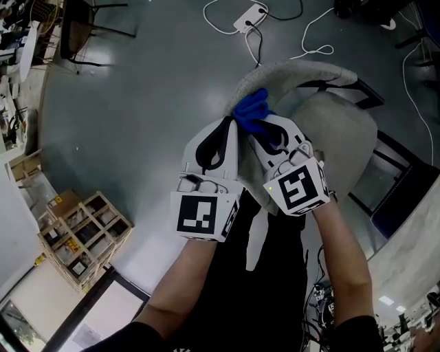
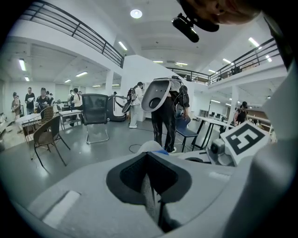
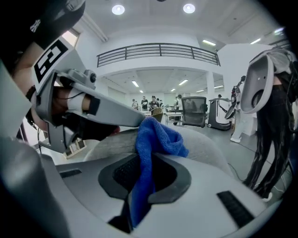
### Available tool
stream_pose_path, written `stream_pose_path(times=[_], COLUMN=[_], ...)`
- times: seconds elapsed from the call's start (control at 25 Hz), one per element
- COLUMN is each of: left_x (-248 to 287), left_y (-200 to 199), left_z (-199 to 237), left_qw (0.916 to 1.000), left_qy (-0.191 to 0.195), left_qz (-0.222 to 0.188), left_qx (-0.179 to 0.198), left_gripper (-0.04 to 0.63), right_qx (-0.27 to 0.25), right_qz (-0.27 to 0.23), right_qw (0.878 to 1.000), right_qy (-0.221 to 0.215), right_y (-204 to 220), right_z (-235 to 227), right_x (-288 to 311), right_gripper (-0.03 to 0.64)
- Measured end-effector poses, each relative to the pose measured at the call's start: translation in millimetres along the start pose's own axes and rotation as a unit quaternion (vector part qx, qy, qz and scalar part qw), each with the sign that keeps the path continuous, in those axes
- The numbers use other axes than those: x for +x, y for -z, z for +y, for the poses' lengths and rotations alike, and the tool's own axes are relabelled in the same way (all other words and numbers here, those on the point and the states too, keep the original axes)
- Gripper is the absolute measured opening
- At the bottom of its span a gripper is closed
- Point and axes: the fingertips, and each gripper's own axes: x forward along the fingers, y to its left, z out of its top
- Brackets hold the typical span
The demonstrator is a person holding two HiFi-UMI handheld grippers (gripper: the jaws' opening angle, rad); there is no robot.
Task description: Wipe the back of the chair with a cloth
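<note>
Right gripper (image 3: 145, 173) seen clamped on cloth (image 1: 251, 110). Cloth bunched against top edge of chair back (image 1: 302, 69). Left gripper (image 2: 151, 183) seen closed on chair back edge, just beside cloth.

One grey chair (image 1: 337, 130), one blue cloth (image 1: 251, 110), two grippers, the left gripper (image 1: 229, 125) and the right gripper (image 1: 265, 128); on the floor, one wooden crate (image 1: 110, 206), one power strip (image 1: 249, 17).

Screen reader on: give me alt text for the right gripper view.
The right gripper is shut on a blue cloth, whose bunched end lies against the top of the grey chair back. The left gripper reaches in from the upper left to the same edge; people stand far behind.
</note>
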Motion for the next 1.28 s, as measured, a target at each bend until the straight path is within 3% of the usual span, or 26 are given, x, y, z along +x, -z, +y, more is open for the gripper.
stream_pose_path(times=[0.24, 1.12, 1.28], left_x=[-15, -21, -20], left_y=[5, 7, 8], left_z=[6, -2, 0], left_qw=[0.9992, 0.9984, 0.9985], left_qy=[0.014, 0.041, 0.039], left_qz=[-0.024, -0.037, -0.036], left_qx=[-0.027, -0.014, -0.011], left_gripper=[0.008, 0.008, 0.008], right_qx=[0.01, -0.009, 0.011], right_qz=[-0.01, 0.005, -0.001], right_qw=[0.999, 0.999, 0.998], right_qy=[-0.031, -0.05, -0.063], right_y=[6, 25, 23], right_z=[40, 96, 96], right_x=[-6, -24, -30], right_gripper=[0.06, 0.06, 0.06])
